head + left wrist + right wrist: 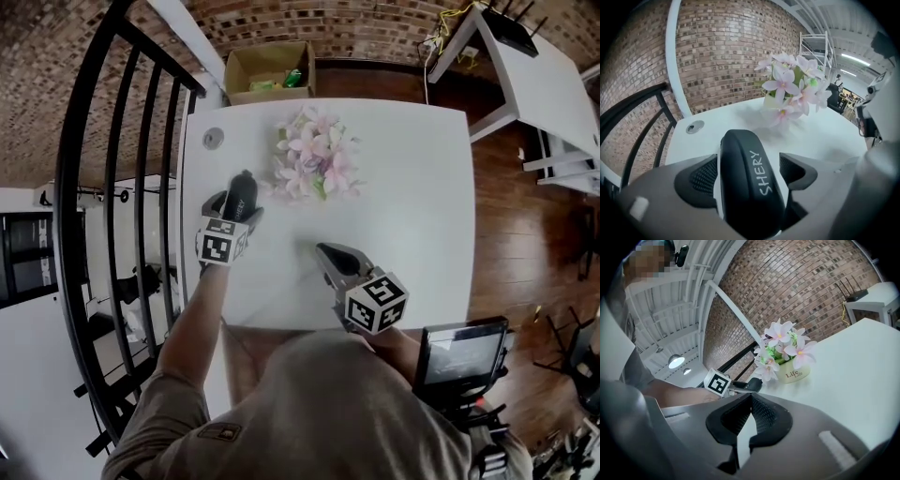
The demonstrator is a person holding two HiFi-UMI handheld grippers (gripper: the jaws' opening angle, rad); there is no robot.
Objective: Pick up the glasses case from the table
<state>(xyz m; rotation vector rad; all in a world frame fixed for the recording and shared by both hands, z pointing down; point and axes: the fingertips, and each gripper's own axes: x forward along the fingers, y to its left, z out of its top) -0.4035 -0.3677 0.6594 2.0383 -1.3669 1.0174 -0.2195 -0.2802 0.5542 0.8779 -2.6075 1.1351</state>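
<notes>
Head view: a person is standing over a white table (403,187), holding a gripper in each hand.
Left gripper (234,208): sitting toward the table's 9 o'clock edge and pointing steeply down, with its jaws standing wide apart and released.
Glasses case (750,178): black, lettered "SHERY", lying between the left jaws. A strip of white is showing on each side, so neither pad is pressing on it. It appears to be resting on the table, though its underside is hidden.
Right gripper (750,397): hovering at 4 o'clock of the case, well apart from it, with its jaws closed tip to tip and holding nothing.
Flower pot (314,155): standing at 2 o'clock of the case, near it.
Metal disc (214,138): sitting in the tabletop at 11 o'clock of the case.
</notes>
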